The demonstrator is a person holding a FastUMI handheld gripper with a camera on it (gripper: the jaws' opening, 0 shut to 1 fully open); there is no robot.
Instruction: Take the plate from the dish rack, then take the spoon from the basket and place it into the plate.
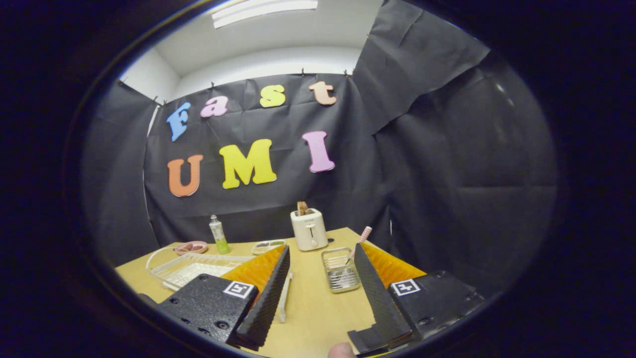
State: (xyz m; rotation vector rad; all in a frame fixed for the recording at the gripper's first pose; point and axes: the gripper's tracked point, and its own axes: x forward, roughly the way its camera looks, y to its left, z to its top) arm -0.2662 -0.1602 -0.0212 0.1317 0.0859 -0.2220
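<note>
Hovering level over the table (313,308), the claw (320,293) gapes wide, basket (340,271) ahead between its fingers.

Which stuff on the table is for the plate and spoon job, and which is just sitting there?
For the job:
plate, on edge by the left finger
dish rack
basket
spoon, standing in the basket
gripper, open and holding nothing

Just sitting there:
toaster with toast in it
bottle
pink dish
small tray
</note>
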